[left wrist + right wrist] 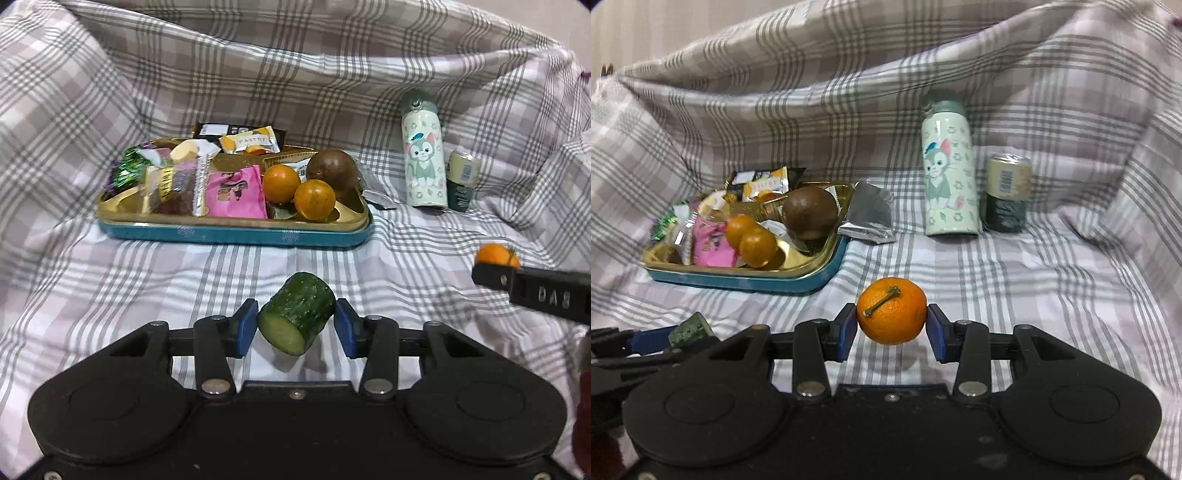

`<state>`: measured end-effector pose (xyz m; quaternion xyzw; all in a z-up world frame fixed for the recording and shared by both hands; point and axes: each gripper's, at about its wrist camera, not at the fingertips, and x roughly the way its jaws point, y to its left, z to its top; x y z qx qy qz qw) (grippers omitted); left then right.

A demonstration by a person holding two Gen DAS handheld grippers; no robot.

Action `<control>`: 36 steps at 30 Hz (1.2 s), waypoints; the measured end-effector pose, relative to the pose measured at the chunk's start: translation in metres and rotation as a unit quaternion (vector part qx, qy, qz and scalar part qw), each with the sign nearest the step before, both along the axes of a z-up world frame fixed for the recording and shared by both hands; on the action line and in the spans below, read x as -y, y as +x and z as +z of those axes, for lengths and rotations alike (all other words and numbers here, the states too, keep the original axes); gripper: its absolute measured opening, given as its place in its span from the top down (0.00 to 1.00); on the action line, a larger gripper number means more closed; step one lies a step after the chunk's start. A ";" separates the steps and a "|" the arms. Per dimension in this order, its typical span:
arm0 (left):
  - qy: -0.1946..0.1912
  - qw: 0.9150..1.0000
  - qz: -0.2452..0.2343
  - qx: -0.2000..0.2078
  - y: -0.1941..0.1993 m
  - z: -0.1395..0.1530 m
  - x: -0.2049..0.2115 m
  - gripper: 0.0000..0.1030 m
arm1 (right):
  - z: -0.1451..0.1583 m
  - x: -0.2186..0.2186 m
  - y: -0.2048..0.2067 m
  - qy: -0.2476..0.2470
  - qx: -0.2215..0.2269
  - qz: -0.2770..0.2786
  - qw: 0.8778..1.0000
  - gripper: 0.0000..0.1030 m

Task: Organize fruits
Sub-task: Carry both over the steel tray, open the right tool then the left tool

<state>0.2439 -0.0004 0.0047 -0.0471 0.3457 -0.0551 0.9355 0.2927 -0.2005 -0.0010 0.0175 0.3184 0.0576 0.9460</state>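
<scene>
Checked cloth (147,280) drapes everything before you. Behind sits your tray (236,230) of snacks and fruit. Your left gripper (295,323) pinches a cucumber piece (295,314), jaws fairly wide; your right gripper (892,319) clamps a tangerine (892,310).

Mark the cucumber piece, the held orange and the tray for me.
cucumber piece (299,314): left wrist view, on its green skin.
held orange (892,312): right wrist view, mid-peel, beside its stem.
tray (236,232): left wrist view, on its blue front wall.
</scene>
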 end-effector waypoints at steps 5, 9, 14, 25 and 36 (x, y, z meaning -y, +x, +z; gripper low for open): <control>-0.001 1.000 0.008 -0.005 -0.036 0.019 -0.001 0.49 | 0.009 0.009 -0.043 0.013 -0.001 -0.007 1.000 0.59; 0.007 1.000 0.008 -0.009 -0.067 0.033 -0.003 0.49 | 0.018 0.015 -0.077 0.031 -0.005 -0.009 0.999 0.59; 0.030 0.999 0.006 -0.016 -0.105 0.044 0.000 0.49 | 0.028 0.014 -0.126 0.038 -0.003 -0.005 0.999 0.59; 0.056 0.996 0.007 -0.064 -0.172 0.036 0.010 0.49 | 0.025 -0.008 -0.207 0.013 -0.018 0.023 0.999 0.59; 0.040 0.991 0.015 -0.125 -0.189 0.020 0.013 0.49 | 0.012 -0.021 -0.246 0.017 -0.071 0.056 0.996 0.59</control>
